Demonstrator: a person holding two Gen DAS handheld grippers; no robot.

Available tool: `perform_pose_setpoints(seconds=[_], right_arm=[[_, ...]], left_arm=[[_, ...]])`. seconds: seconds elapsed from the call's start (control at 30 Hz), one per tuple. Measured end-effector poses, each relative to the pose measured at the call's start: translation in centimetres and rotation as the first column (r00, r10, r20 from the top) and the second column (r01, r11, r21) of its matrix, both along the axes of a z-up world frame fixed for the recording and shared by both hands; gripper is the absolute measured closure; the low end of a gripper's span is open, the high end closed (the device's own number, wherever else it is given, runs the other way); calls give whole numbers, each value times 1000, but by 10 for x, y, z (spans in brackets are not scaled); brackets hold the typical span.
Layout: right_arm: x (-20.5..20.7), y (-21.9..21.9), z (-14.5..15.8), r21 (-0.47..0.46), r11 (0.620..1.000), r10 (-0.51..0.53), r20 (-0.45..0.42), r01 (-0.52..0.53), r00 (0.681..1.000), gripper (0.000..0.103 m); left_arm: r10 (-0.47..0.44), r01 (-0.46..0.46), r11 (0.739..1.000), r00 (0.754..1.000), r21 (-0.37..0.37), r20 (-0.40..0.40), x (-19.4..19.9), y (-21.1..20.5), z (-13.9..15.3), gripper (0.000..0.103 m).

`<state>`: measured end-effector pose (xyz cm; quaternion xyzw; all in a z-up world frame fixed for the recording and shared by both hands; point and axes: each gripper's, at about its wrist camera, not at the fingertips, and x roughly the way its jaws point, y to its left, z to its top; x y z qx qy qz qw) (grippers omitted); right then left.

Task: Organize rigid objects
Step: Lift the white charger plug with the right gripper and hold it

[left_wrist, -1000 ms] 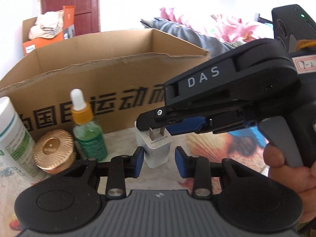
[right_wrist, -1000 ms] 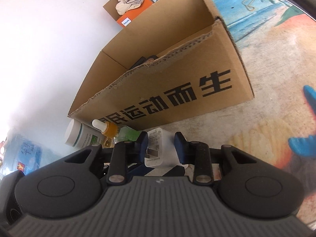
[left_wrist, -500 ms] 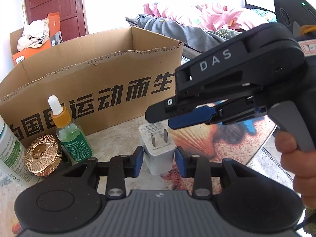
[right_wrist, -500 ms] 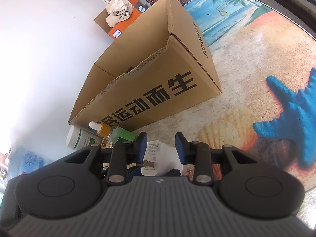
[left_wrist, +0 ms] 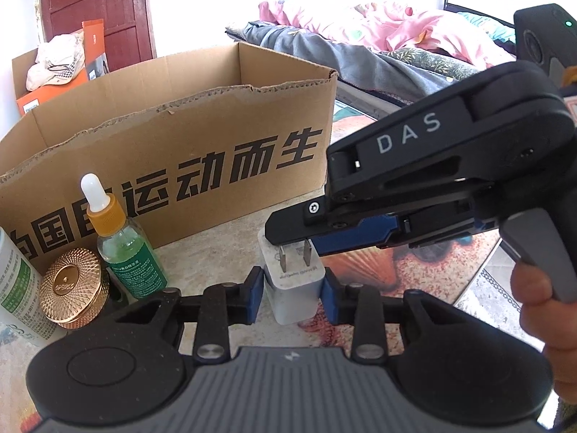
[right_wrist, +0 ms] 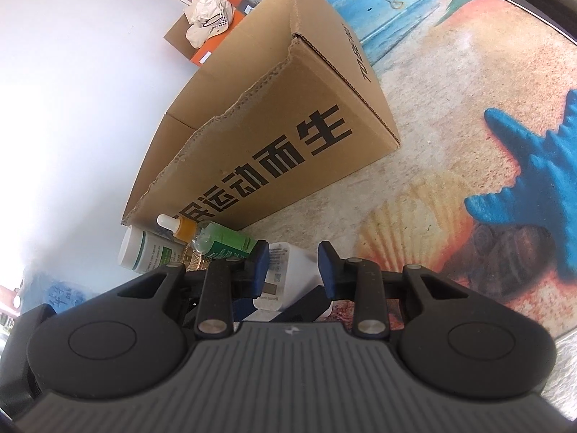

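- Charger (left_wrist: 294,285) stands on the floor mat (left_wrist: 414,270), prongs upward, between the pads of the left claw (left_wrist: 291,297).
- Right claw (left_wrist: 288,232) comes in from 3 o'clock; its tip sits over the charger's prongs.
- Cardboard box (left_wrist: 173,151) stands at 12 o'clock behind the charger, open top.
- Dropper bottle (left_wrist: 124,241) stands at 10 o'clock of the charger, just before the box.
- Round lidded jar (left_wrist: 70,287) lies at 9 o'clock, beside the dropper bottle.
- Tube (left_wrist: 16,285) stands furthest toward 9 o'clock, beside the jar.
- Bed (left_wrist: 378,47) lies at 1 o'clock, behind the box.
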<state>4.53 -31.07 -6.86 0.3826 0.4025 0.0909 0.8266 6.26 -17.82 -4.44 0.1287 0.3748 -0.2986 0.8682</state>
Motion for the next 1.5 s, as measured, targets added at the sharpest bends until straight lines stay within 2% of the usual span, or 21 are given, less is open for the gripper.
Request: perform_pose_setpoints(seconds=[0.27, 0.57, 1.0, 1.5], right_arm=[[-2, 0, 0, 1, 1000, -8, -5, 8, 1000, 73], [-2, -2, -5, 23, 1000, -11, -17, 12, 1000, 67], [-3, 0, -4, 28, 1000, -5, -18, 5, 1000, 69], [-6, 0, -6, 37, 999, -5, -16, 5, 1000, 69]], left_arm=[[18, -18, 1000, 1000, -11, -17, 3, 0, 2, 71], [36, -37, 999, 999, -10, -38, 9, -3, 4, 75], [56, -56, 998, 997, -2, -54, 13, -4, 7, 75], [55, -55, 998, 998, 1, -35, 6, -4, 6, 75]])
